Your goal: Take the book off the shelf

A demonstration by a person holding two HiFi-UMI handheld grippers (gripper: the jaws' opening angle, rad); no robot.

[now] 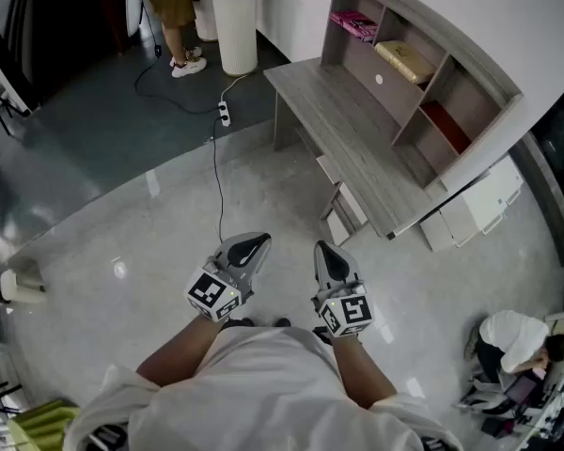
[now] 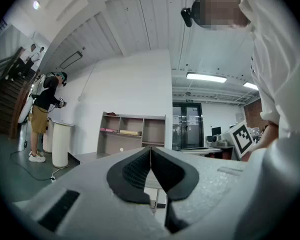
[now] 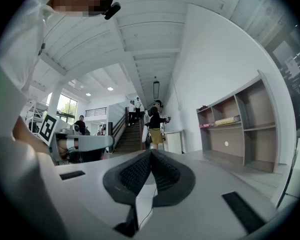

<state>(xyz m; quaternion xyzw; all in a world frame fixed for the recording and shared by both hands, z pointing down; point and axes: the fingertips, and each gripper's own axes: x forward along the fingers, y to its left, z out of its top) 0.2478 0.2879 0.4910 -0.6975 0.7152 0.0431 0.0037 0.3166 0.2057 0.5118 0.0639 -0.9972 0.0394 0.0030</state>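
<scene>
With left gripper [image 1: 253,245] and right gripper [image 1: 325,253] both closed and empty, reaching the book [image 1: 404,61] at one o'clock risks shoving it deeper.

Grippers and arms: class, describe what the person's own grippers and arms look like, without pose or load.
The left gripper and right gripper are light grey shells tapering to a point, each carrying a white cube with black square markers. Their pads are black and ribbed. The person wears a white short-sleeved shirt.
</scene>
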